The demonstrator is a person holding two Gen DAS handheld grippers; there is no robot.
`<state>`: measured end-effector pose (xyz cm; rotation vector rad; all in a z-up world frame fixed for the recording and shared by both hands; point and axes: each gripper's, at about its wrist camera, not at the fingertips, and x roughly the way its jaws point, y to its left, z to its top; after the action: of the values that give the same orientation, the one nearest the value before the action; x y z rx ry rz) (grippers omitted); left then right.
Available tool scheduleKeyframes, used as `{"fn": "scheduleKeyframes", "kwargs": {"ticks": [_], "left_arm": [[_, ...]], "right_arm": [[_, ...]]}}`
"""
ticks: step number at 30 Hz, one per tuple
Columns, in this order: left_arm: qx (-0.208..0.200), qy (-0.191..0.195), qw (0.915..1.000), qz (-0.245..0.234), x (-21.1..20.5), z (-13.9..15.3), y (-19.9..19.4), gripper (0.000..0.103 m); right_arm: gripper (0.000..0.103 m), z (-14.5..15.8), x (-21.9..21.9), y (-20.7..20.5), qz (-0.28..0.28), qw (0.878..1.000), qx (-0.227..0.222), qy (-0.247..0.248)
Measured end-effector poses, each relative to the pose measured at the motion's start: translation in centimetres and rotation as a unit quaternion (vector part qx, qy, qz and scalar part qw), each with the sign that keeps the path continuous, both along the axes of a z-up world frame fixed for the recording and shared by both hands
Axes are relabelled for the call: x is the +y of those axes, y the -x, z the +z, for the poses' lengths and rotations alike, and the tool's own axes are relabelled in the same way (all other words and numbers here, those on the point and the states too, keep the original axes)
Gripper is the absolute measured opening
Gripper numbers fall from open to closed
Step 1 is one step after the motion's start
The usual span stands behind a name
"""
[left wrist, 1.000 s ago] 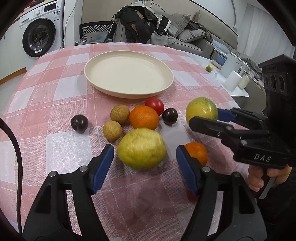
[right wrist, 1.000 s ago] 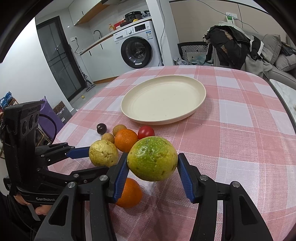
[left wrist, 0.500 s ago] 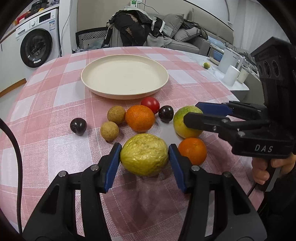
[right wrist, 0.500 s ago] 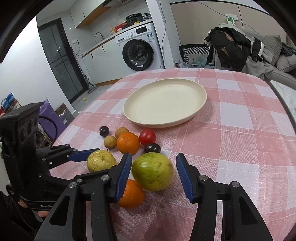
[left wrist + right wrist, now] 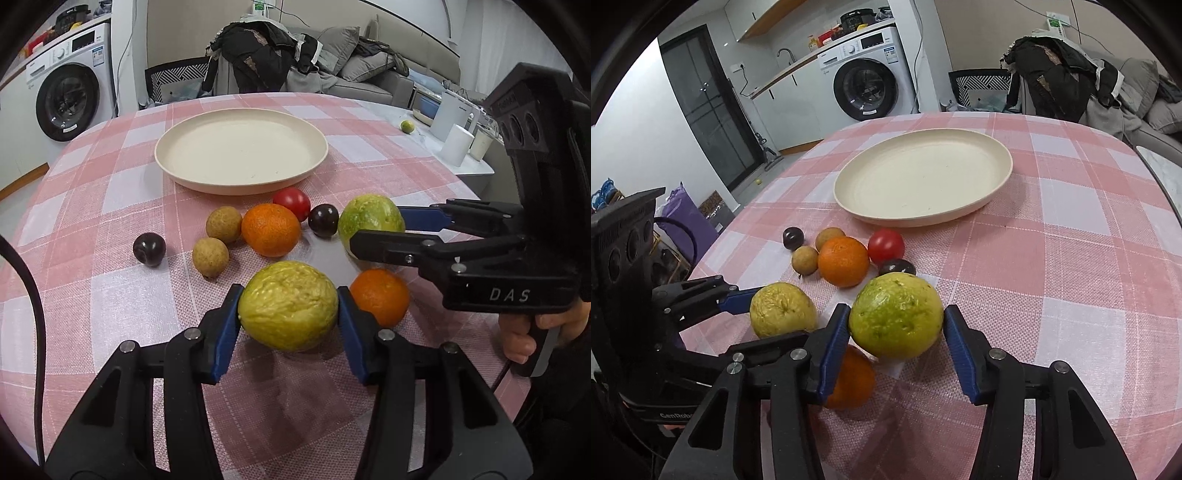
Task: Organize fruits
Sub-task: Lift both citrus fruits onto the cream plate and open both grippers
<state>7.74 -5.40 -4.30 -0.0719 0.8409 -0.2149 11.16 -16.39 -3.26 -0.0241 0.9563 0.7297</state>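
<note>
Left hand-held gripper [image 5: 289, 309]: jaws just closing in, both blue pads now pressed on the wrinkled yellow fruit [image 5: 288, 305]; fruit low over the desk [image 5: 110, 295], lift-off not certain.
Right hand-held gripper [image 5: 896, 325]: partly open around the green fruit [image 5: 896, 314]; left pad touching its skin, a thin gap showing at the right pad, so a firm hold cannot be told.
Plate [image 5: 242, 184]: cream, bare inside, well ahead of both hand-held grippers, beyond the loose fruit.
Between grippers and plate: large orange [image 5: 270, 229], red tomato [image 5: 291, 199], dark plum [image 5: 323, 220], two tan longans [image 5: 224, 224] and [image 5: 210, 256]; a second dark plum [image 5: 149, 249] ahead and off to the left of the left hand-held gripper.
Small orange [image 5: 379, 297]: just right of the left hand-held gripper, touching or nearly touching its right finger; beneath the left finger of the right one.
Step in hand: probably securing the two big fruits, one per gripper, before carrying them.
Next move: likely a clean lift of both, forward over the small fruit cluster, then a low release inside the plate rim.
Care needed: round fruit apt to roll; small orange easily nudged on lift.
</note>
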Motion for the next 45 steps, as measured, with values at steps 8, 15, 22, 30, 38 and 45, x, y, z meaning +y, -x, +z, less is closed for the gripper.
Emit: {"fn": "scheduleKeyframes", "kwargs": {"ticks": [8, 15, 22, 30, 38, 45], "left_arm": [[-0.053, 0.005, 0.9984, 0.021, 1.6, 3.0, -0.1, 0.046], [-0.101, -0.006, 0.9933, 0.057, 3.7, 5.3, -2.8, 0.046], [-0.115, -0.014, 0.9910, 0.067, 4.3, 5.5, -5.9, 0.046], [-0.087, -0.014, 0.9937, 0.070, 4.4, 3.4, -10.1, 0.047], [-0.058, -0.017, 0.9953, 0.076, 4.8, 1.7, -12.0, 0.047], [-0.089, -0.015, 0.9918, 0.091, 6.0, 3.3, -10.1, 0.058]], "right_arm": [[0.052, 1.8, -0.7, 0.2, -0.009, 0.999, -0.031, -0.025], [0.052, 3.6, -0.5, -1.5, -0.029, 0.997, -0.049, -0.045], [0.052, 4.3, 0.6, -4.3, -0.039, 0.997, -0.048, -0.052], [0.052, 2.8, 1.5, -7.4, -0.058, 0.997, -0.017, -0.050], [0.052, 1.9, 2.3, -8.5, -0.071, 0.997, -0.009, -0.037], [0.054, 3.0, 1.5, -7.0, -0.076, 0.996, -0.037, -0.034]]}}
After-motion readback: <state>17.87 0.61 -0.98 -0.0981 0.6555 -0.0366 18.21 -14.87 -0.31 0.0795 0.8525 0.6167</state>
